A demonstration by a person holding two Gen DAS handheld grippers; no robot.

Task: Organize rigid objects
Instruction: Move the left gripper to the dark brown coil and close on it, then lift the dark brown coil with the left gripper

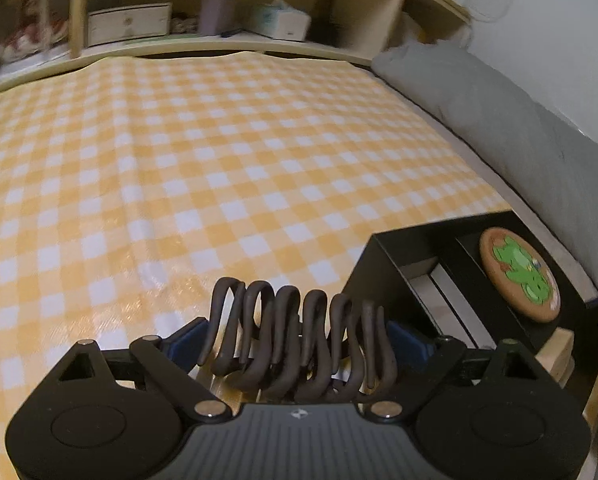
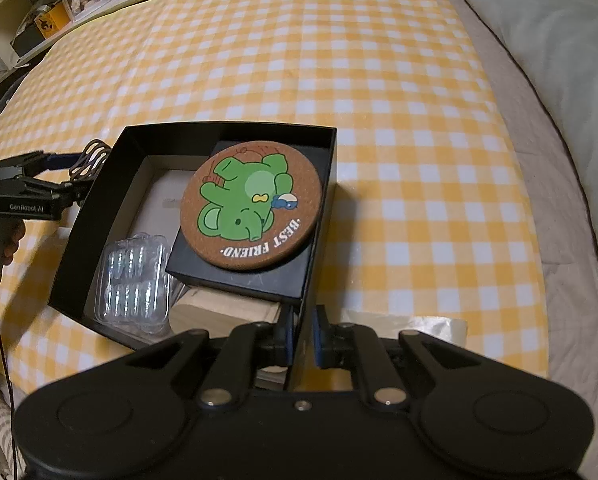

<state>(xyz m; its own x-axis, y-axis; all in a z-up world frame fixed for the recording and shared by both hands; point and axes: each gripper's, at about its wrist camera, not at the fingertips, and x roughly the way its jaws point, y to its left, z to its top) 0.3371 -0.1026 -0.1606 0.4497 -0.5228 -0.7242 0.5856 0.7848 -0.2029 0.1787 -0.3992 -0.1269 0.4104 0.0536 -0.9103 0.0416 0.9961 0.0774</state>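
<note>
My left gripper [image 1: 297, 336] is shut on a dark wavy wire rack [image 1: 299, 340] and holds it just left of the black box [image 1: 383, 264]; it also shows in the right wrist view [image 2: 65, 174]. My right gripper [image 2: 303, 332] is shut on the near right wall of the black box [image 2: 323, 184]. Inside the box, a round cork coaster with a green elephant [image 2: 253, 204] lies on a smaller black box [image 2: 239, 272]. A clear plastic blister tray [image 2: 133, 280] and a wooden block [image 2: 223, 312] lie beside it.
The box stands on a yellow-and-white checked cloth [image 2: 399, 100] over a bed. A grey pillow [image 2: 547, 40] lies along the right. Wooden shelves [image 1: 219, 12] with drawers and a tissue pack stand at the far end. A roll of tape [image 2: 439, 326] lies near my right gripper.
</note>
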